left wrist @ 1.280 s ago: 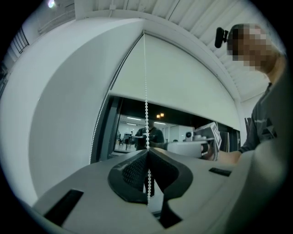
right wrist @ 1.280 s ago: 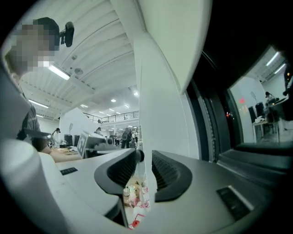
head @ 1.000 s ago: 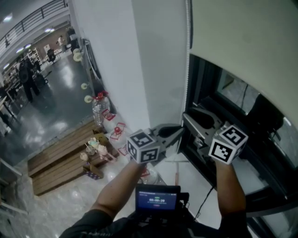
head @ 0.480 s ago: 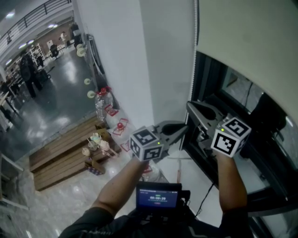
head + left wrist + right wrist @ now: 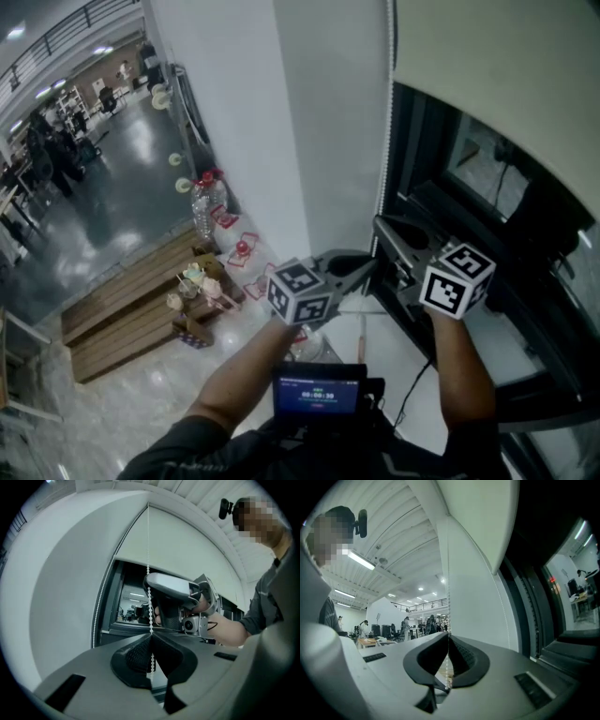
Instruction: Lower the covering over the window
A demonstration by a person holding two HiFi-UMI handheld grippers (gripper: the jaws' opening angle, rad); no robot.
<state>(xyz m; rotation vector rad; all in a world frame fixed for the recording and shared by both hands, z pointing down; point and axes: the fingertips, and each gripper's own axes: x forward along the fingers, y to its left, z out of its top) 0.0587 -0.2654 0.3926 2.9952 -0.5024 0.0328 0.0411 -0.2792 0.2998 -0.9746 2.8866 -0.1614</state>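
Observation:
A cream roller blind (image 5: 497, 75) covers the upper part of the dark window (image 5: 487, 169). Its white bead chain (image 5: 385, 122) hangs down the window's left edge. My left gripper (image 5: 370, 265) is shut on the chain, the lower of the two. Just above it my right gripper (image 5: 380, 225) is also shut on the chain. In the left gripper view the chain (image 5: 148, 550) runs down between the closed jaws of my left gripper (image 5: 151, 637), with the right gripper's body (image 5: 171, 585) right above. In the right gripper view the beads (image 5: 448, 573) pass through the closed right gripper (image 5: 448, 637).
A white wall (image 5: 281, 122) borders the window on the left. Below it lie wooden pallets (image 5: 122, 319), a water bottle (image 5: 202, 211) and small items on the floor. A screen device (image 5: 319, 396) sits at my chest. People stand far off (image 5: 47, 150).
The right gripper's jaws, spread a second ago, have closed on the bead chain. The left gripper has kept its grip, and both hands have shifted only slightly.

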